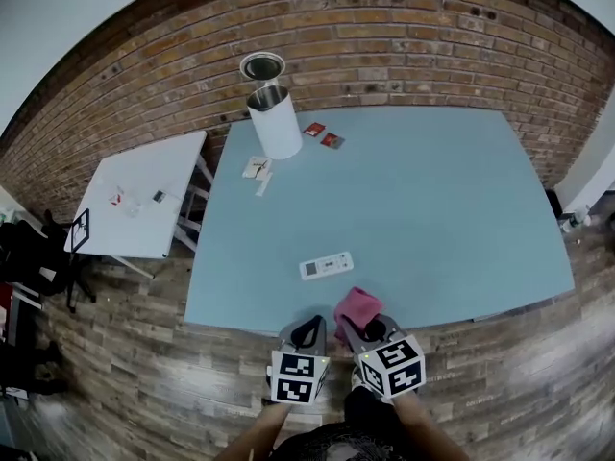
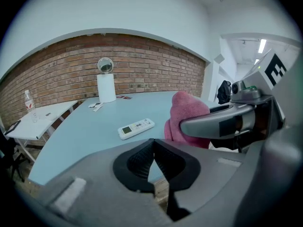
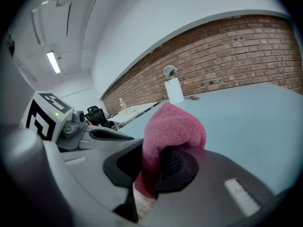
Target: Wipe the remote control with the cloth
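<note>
Clamped in right tool [image 3: 158,167]: pink cloth [image 3: 173,126], bunched above the jaws, ready for wiping. Beside it, left tool [image 2: 152,162]: jaws together, nothing between, presumably spare for steadying. Beyond both, apart: remote control [image 1: 326,265], face up near front edge of blue surface [image 1: 432,190], untouched.

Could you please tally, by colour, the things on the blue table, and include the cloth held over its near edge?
White: 4 (remote control, cylindrical bin, two small flat pieces)
Red: 2 (small packets)
Pink: 1 (cloth, in the right gripper jaws)
Total: 7
</note>
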Demonstrator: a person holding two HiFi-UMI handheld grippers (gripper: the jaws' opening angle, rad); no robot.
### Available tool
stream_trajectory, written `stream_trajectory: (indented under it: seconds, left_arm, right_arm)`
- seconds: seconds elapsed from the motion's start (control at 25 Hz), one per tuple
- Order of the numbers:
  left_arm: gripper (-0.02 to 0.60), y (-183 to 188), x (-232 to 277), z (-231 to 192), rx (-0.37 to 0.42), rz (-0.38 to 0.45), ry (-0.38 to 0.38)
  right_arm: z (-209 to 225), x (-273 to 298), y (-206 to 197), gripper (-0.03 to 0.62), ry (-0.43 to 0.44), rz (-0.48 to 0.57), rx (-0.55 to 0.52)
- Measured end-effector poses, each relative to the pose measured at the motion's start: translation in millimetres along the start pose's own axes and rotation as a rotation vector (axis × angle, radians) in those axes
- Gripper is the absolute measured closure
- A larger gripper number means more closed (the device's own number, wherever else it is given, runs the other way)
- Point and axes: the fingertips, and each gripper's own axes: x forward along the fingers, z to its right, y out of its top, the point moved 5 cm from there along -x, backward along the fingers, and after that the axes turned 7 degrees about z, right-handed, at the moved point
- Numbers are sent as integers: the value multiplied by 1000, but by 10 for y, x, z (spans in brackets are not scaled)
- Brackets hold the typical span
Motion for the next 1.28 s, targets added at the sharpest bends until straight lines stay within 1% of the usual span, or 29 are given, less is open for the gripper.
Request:
stream_trajectory:
  seconds: [0.08, 0.12, 0.2, 0.28, 0.44, 0.6, 0.64, 0.68, 0.76, 0.84, 0.92, 1.04, 1.08, 1.12, 1.2, 1.28]
  left_arm:
    - [577, 26, 140, -71, 37, -30, 1]
    - [537, 40, 214, -107, 52, -45, -1]
    - [531, 77, 351, -191, 87, -73, -7]
    - [531, 99, 465, -271, 142, -103, -21]
    - [482, 128, 675, -359, 260, -175, -85]
    - [459, 139, 881, -378, 389, -239, -169]
    - [455, 143, 931, -386, 414, -254, -189]
    - [436, 148, 978, -396, 437, -268, -207]
    - [433, 164, 1063, -423, 484, -291, -239]
    - [405, 195, 1156, -466, 528, -315, -274]
    - [377, 220, 1252, -518, 563, -346, -318]
    - [368, 247, 1388, -569, 611, -399, -411]
    - [325, 251, 1431, -571, 626, -425, -453]
    - [310, 249, 1470, -564, 641, -452, -497]
    - [310, 223, 1531, -535, 671, -500, -582]
    - [308, 193, 1588, -514, 688, -536, -639]
  right_arm:
    - [98, 64, 30, 531, 19, -9, 9]
    - [151, 91, 47, 531, 28, -13, 13]
    - [243, 138, 82, 531, 45, -18, 25]
    - [309, 176, 106, 531, 59, -18, 37]
    - [414, 249, 137, 531, 66, -18, 61]
    - [486, 296, 149, 531, 55, -24, 71]
    - [505, 308, 155, 531, 49, -27, 70]
    - [524, 317, 161, 531, 44, -29, 69]
    - [561, 329, 173, 531, 32, -33, 73]
    - [606, 355, 193, 531, 15, -35, 81]
    - [640, 393, 217, 531, -8, -34, 91]
    - [677, 463, 258, 531, -41, -27, 107]
    - [693, 492, 275, 531, -52, -25, 111]
    - [709, 519, 289, 531, -65, -23, 116]
    - [731, 564, 301, 531, -89, -22, 127]
    - [746, 593, 306, 531, -114, -21, 138]
